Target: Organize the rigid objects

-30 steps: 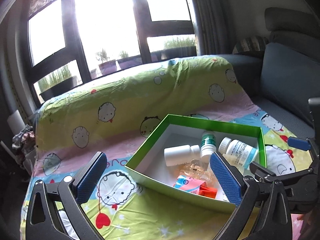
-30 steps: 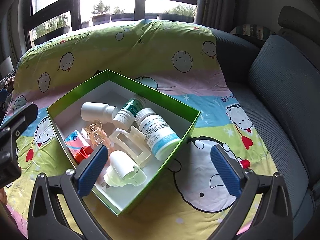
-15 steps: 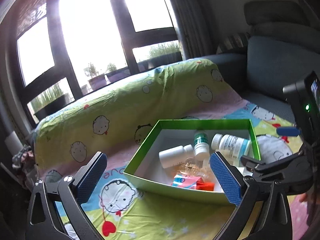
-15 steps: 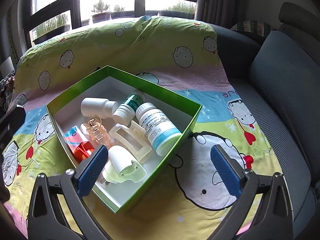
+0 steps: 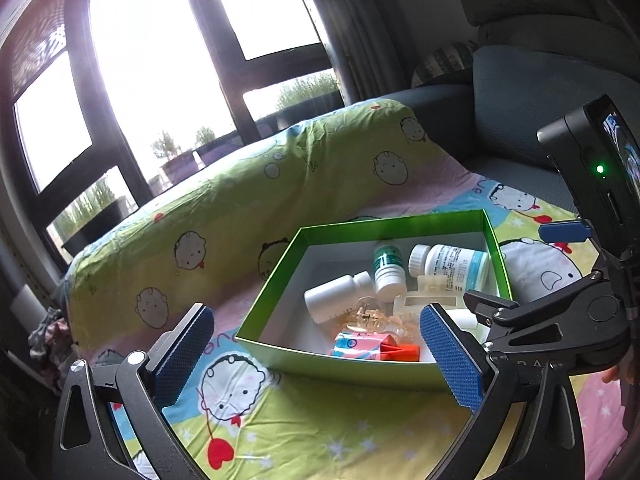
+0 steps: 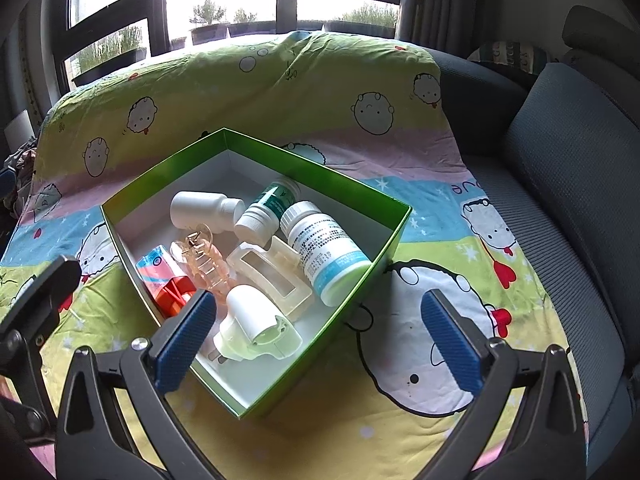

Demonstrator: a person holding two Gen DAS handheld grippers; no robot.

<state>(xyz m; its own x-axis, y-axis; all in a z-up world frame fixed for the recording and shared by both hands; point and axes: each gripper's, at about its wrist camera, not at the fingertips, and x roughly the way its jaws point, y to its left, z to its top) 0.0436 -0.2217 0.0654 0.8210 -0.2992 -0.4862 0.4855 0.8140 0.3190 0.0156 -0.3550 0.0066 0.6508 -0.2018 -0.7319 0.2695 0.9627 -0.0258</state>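
A green box lies on the cartoon-print sheet. Inside it lie a plain white bottle, a green-labelled bottle, a blue-labelled bottle, a peach hair claw, a cream hair clip, a pink and orange carton and a white plug-in device. My right gripper is open and empty, above the box's near corner. My left gripper is open and empty, in front of the box's left side.
The sheet covers a dark grey sofa; its bare seat and back cushions lie to the right. Windows with potted plants stand behind. Clothes lie off the sheet's left end.
My left gripper has pulled back and risen, so the box looks smaller and farther. My right gripper has drawn back slightly. Both stay open; the box contents have not moved.
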